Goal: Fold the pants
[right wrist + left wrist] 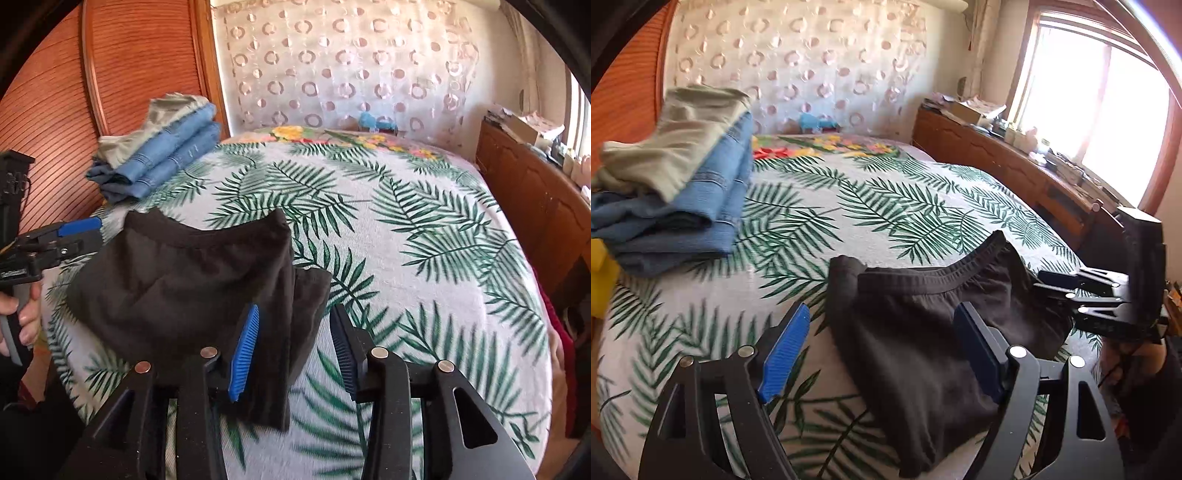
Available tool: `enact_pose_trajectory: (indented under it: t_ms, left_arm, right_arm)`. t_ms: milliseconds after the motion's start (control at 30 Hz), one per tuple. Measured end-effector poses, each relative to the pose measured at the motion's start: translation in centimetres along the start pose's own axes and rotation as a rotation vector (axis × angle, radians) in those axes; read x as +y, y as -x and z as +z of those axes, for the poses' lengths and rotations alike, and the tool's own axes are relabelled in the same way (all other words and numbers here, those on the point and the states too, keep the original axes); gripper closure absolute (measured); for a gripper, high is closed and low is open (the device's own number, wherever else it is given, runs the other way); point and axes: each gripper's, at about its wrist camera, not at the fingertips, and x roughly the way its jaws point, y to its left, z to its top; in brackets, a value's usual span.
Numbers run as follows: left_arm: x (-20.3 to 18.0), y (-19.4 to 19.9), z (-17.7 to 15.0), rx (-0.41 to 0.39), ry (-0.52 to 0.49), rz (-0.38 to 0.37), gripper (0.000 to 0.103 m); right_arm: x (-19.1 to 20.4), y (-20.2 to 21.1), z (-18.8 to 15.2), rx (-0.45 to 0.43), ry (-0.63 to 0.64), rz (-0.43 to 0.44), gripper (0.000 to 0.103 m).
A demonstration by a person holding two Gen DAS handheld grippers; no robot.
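Left wrist: both tongs (882, 347) (295, 347) spread wide, black pants (923, 332) folded on bed (886, 192).

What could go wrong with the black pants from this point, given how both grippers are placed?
1. Both the left gripper and the right gripper stand open around bunched edges of the black pants; closing now may catch only one layer, so the fold skews.
2. The pants lie rumpled on the bedspread, so creases could get folded in.
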Motion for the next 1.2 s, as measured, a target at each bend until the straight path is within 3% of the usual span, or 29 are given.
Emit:
enact_pose_trajectory:
  t_ms: [267,433,500,633,733,867,933,1200]
  left_arm:
    - [0.0,-2.5,0.5,0.067,-0.008,-0.008,0.051]
    - [-0.4,-3.2,1.0,0.078,-0.041,-0.006,0.077]
    - [-0.7,-2.9,1.4,0.068,-0.048,-0.023,0.080]
    - [-0.8,-1.8,2.1,0.026,-0.054,-0.012,0.080]
    - [-0.5,-2.0,2.1,0.038,-0.045,0.006,0.079]
    - [-0.1,-2.7,1.8,0.069,-0.034,0.034,0.067]
    - [0.2,-2.8,1.7,0.069,-0.027,0.040,0.053]
    - [0.9,-3.9,1.1,0.122,-0.027,0.059,0.049]
  right_arm:
    - [0.8,-1.2,-0.1,-0.006,-0.003,-0.016,0.054]
    - [0.6,-1.5,0.1,-0.009,0.002,-0.012,0.053]
    - [0.5,-1.4,-0.1,-0.012,0.001,-0.009,0.053]
    - [0.3,-1.3,-0.2,-0.016,-0.002,-0.002,0.053]
    - [0.2,-1.3,-0.2,-0.015,0.000,-0.003,0.053]
    - [0.2,-1.3,-0.3,-0.016,0.001,-0.004,0.053]
    - [0.2,-1.3,-0.3,-0.016,0.002,-0.005,0.053]
    - [0.2,-1.2,-0.3,-0.017,0.006,-0.007,0.053]
